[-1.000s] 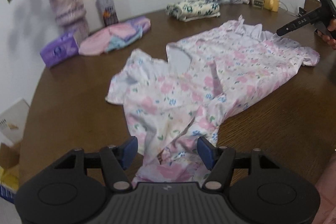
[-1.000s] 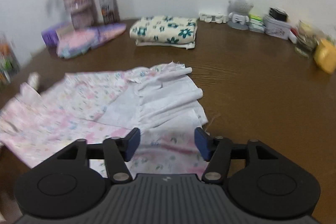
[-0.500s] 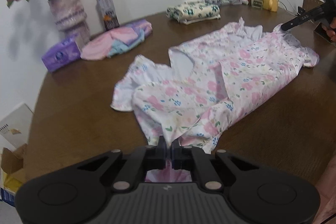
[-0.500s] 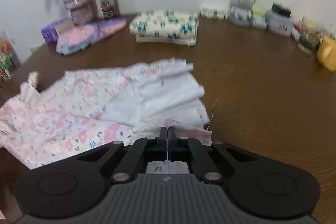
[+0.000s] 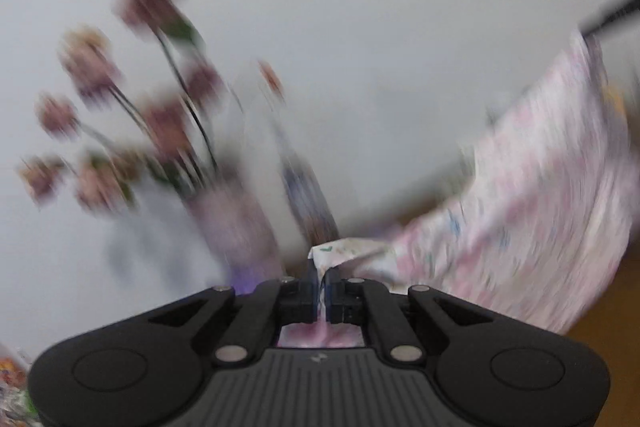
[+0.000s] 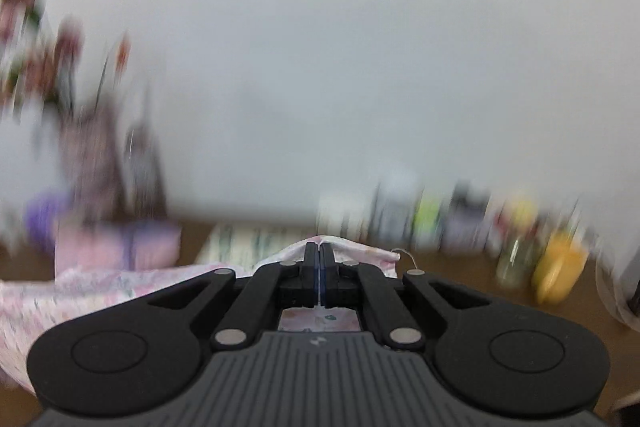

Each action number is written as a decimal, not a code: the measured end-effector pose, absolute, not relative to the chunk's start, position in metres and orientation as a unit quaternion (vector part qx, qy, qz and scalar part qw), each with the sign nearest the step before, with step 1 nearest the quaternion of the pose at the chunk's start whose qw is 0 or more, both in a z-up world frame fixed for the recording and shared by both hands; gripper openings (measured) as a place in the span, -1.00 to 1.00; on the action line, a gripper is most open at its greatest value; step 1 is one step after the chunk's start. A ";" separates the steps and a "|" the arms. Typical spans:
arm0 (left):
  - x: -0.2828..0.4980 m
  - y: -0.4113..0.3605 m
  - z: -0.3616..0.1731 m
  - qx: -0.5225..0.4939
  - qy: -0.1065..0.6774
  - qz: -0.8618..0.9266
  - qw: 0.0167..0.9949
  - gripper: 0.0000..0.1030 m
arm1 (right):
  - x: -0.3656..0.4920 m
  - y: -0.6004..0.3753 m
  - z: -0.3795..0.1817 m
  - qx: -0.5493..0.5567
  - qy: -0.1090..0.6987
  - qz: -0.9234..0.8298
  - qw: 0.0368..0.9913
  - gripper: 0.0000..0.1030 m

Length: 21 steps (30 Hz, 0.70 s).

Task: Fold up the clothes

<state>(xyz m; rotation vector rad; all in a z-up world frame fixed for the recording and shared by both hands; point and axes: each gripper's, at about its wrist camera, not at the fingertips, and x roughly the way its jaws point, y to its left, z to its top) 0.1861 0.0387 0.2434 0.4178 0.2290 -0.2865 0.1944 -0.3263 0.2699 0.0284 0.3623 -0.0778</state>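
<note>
White wall fills the left wrist view; left tongs (image 5: 322, 281) pinch the floral garment (image 5: 532, 211), which rises to the upper right. Right wrist view: right tongs (image 6: 319, 269) clamp its edge above the brown bench (image 6: 452, 275). Lifting seems underway; next it needs spreading flat.

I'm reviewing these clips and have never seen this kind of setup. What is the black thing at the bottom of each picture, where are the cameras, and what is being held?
Each black shape is a hand-held two-finger gripper; a fisheye camera on it looks forward along its fingers. One picture comes from the left gripper, the other from the right gripper. Both are shut on the pink floral garment, which hangs between them above the brown table. Both views are motion-blurred. Further back stand a vase of flowers, a folded patterned cloth and small items I cannot identify.
</note>
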 end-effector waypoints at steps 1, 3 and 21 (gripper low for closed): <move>0.184 0.038 0.264 0.198 0.080 -0.134 0.968 -0.96 | 0.191 -0.327 0.295 0.026 0.150 -0.037 0.988 -1.00; 0.175 0.037 0.286 0.207 0.040 -0.115 0.971 -0.96 | 0.173 -0.321 0.334 0.019 0.095 -0.042 0.994 -1.00; 0.048 0.096 0.058 0.294 0.245 -0.201 0.902 -0.95 | -0.008 -0.325 0.076 0.025 0.298 0.065 0.952 -1.00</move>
